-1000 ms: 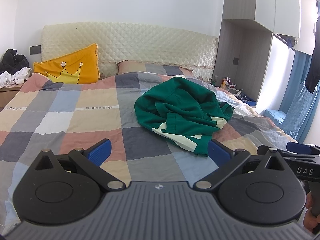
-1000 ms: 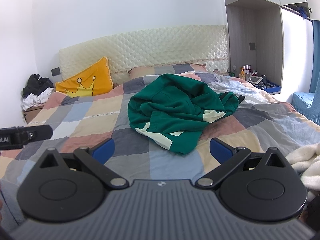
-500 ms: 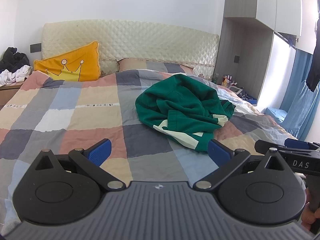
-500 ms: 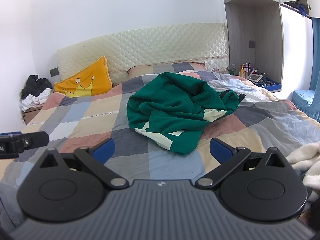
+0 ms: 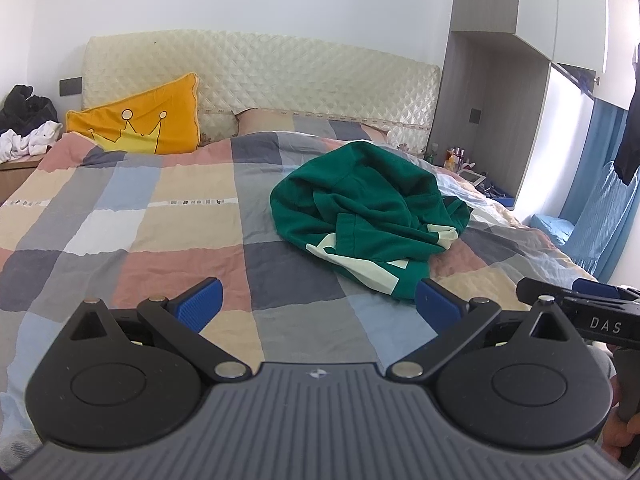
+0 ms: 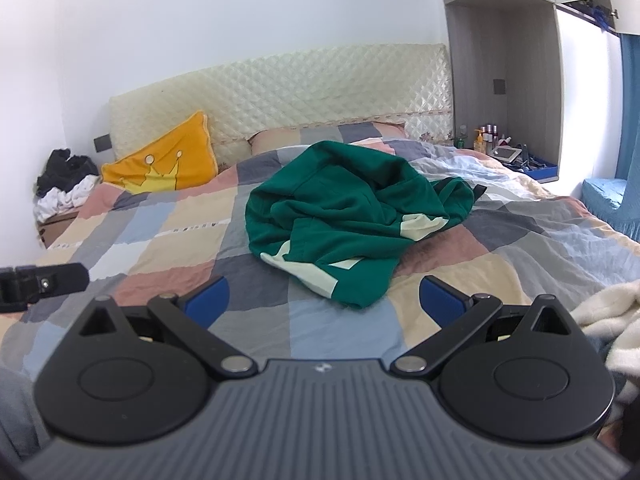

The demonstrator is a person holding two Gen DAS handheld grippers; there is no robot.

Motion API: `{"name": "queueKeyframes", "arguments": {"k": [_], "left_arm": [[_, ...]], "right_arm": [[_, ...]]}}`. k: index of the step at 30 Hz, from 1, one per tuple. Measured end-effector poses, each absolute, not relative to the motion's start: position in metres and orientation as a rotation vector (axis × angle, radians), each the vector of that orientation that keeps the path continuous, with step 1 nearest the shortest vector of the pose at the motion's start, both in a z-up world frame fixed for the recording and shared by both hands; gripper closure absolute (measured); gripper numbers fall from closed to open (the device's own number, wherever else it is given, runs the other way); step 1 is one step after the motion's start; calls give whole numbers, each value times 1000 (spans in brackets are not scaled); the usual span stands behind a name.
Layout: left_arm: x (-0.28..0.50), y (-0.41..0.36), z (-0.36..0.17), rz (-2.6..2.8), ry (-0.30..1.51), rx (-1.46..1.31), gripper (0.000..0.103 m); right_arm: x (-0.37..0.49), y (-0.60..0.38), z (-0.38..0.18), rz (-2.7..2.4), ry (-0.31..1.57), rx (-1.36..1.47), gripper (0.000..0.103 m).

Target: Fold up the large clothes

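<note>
A crumpled green garment (image 5: pixel 368 208) with pale cream patches lies in a heap on the plaid bed cover (image 5: pixel 160 236), right of the bed's middle. The right wrist view has the same green garment (image 6: pixel 352 216) straight ahead. My left gripper (image 5: pixel 318 304) hovers open over the foot of the bed, short of the heap, its blue pads wide apart and nothing between them. My right gripper (image 6: pixel 324 300) is open too, just before the garment's near hem. Each gripper shows at the edge of the other's view.
An orange crown pillow (image 5: pixel 140 120) leans on the quilted headboard (image 5: pixel 260 68). A nightstand with piled clothes (image 5: pixel 24 132) stands left of the bed. Right of it are a cabinet niche with bottles (image 6: pixel 488 136), blue curtains (image 5: pixel 600 216) and a white fluffy blanket (image 6: pixel 604 320).
Both grippers have drifted slightly toward the bed, so the green garment sits a little lower in view. Neither has opened, shut or touched anything.
</note>
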State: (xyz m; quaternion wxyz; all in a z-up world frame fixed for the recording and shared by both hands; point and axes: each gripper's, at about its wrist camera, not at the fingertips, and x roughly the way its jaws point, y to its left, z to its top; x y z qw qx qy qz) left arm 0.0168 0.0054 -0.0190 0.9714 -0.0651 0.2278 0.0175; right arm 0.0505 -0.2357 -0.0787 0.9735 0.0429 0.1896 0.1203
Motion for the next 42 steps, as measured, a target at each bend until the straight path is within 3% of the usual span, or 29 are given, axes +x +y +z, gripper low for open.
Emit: {"name": "queueKeyframes", "arguments": {"k": [22, 42], "left_arm": [[75, 4, -33, 13, 470, -106, 0], [187, 30, -46, 91, 474, -204, 0]], "right_arm": [[95, -234, -73, 234, 368, 125, 0], [217, -219, -70, 198, 407, 236, 0]]}}
